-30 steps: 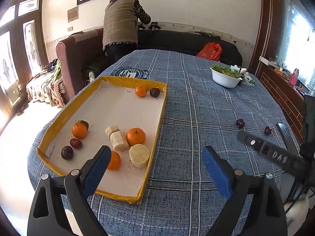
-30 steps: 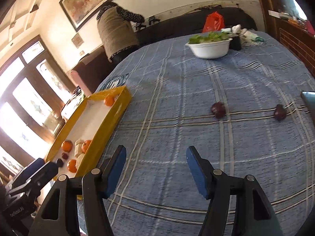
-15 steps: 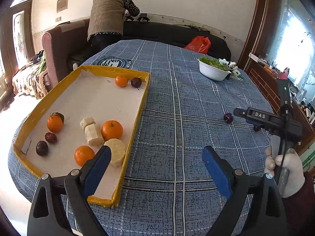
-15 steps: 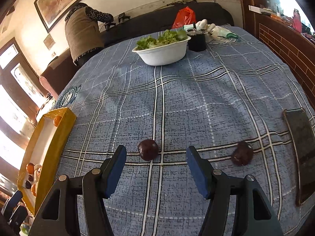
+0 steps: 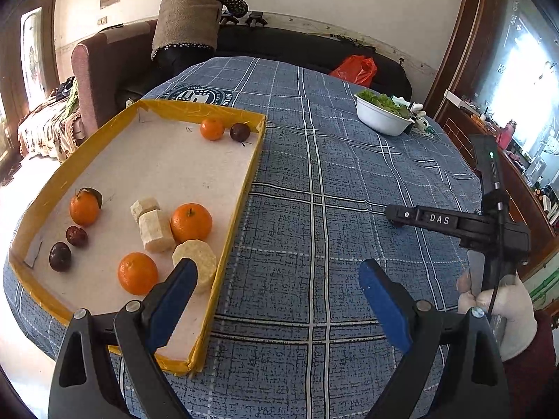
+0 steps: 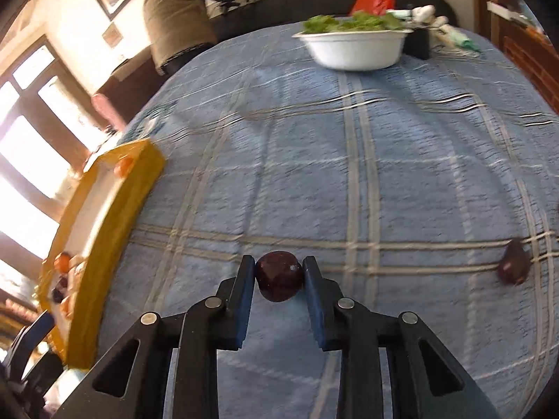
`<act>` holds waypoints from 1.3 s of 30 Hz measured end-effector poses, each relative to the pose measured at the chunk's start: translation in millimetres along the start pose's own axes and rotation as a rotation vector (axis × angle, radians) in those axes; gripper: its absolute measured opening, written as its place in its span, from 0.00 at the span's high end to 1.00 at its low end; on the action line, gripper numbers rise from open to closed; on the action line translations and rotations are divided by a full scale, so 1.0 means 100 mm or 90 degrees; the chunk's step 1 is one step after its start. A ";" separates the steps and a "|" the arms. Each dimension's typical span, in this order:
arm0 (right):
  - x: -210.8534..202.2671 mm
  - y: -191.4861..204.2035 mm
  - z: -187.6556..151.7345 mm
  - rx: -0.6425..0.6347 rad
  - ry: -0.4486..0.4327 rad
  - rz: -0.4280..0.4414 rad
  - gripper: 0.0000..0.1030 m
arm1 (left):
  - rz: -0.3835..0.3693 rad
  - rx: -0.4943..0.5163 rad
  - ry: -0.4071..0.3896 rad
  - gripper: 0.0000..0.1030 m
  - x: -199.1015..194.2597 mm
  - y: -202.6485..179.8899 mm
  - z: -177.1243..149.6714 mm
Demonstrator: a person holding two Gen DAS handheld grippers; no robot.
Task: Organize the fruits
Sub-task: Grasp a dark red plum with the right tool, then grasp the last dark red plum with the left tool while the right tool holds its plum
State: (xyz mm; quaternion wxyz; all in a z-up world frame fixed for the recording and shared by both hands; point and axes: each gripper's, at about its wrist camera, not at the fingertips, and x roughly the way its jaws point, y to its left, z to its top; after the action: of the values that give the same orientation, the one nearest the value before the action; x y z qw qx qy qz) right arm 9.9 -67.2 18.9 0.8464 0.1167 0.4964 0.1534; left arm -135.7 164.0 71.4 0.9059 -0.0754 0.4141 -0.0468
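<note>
Your shallow yellow-rimmed cardboard tray held four round orange tangerines, three dark purple round fruits and three pale peeled chunks. Two more dark fruits lay outside it on the blue plaid-covered table: one dark purple plum-like fruit between the tips of your right gripper, and another dark fruit well apart at the right edge. One white bowl of green leaves stood at the far side. The jaws of your right gripper were closing, and the blue pads touched the fruit on both sides; half a second before, those jaws stood wide with the fruit lying ahead of them. The jaws of your left gripper stayed wide apart with nothing between them, above the tray's near corner.
</note>
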 end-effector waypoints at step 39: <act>-0.59 -1.22 -0.09 0.076 -0.090 -0.160 0.71 | -0.076 0.151 0.046 0.12 0.59 -0.73 0.02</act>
State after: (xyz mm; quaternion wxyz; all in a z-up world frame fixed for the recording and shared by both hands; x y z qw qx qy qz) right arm -7.1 -202.1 19.3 0.8833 0.1138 0.4546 0.0078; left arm -97.2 83.4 41.2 0.8885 0.0097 0.4328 -0.1520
